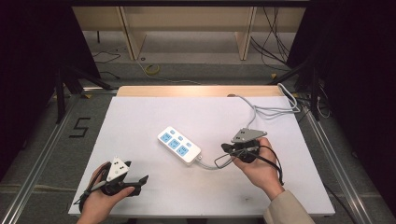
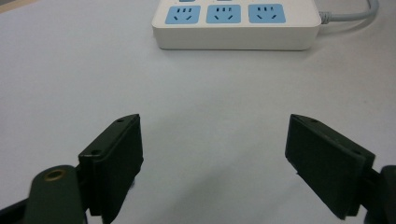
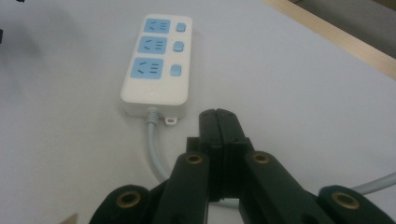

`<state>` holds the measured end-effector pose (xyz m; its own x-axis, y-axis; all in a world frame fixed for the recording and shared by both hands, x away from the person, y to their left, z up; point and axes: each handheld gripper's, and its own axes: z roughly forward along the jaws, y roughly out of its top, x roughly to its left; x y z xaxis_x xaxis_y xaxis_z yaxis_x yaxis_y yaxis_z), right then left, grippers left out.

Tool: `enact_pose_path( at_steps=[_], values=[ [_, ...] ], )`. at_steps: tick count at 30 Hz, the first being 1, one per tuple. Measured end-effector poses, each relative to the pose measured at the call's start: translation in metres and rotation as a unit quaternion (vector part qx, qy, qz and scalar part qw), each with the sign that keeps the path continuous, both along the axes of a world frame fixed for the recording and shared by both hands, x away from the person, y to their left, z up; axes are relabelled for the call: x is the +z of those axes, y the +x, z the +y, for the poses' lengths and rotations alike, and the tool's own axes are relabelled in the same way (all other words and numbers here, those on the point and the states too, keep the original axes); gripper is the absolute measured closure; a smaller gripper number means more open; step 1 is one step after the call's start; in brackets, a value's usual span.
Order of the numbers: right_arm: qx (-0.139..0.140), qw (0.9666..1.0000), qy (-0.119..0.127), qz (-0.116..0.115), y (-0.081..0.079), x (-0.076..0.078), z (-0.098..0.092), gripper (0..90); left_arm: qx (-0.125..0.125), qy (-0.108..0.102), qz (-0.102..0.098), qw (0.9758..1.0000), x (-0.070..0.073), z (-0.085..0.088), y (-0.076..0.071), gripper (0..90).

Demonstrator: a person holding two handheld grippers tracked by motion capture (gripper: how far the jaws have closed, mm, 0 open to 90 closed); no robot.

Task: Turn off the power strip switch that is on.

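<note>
My left hand-held gripper (image 1: 140, 181) rests low on the white bench (image 1: 140, 121), nearer me than the power strip (image 1: 179, 145), jaws spread wide with nothing between them. My right hand-held gripper (image 3: 218, 122) sits just behind the strip's cord end, jaws pressed together and empty, the grey cord (image 3: 154, 149) running beneath it. The strip lies mid-bench, flat and diagonal. I judge it rigid, light, smooth plastic that may slide; its long sides offer the best hold, while the cord is limp.

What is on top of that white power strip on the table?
The power strip carries three blue sockets, each with a blue button beside it, and nothing rests on it. Its grey cord runs under the shut right hand-held gripper, which covers part of it.
</note>
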<state>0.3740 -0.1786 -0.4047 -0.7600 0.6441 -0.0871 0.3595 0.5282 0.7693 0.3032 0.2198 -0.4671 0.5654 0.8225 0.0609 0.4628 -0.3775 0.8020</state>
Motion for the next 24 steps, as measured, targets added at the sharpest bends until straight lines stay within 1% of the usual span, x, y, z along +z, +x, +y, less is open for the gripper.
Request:
enact_pose_path(
  at_steps=[24],
  values=[
    [0.006,0.9999,-0.007,0.007,0.008,0.004,0.011,90.0,0.000,-0.001,-0.001,1.0000,0.000,0.000,0.000,19.1]
  ],
)
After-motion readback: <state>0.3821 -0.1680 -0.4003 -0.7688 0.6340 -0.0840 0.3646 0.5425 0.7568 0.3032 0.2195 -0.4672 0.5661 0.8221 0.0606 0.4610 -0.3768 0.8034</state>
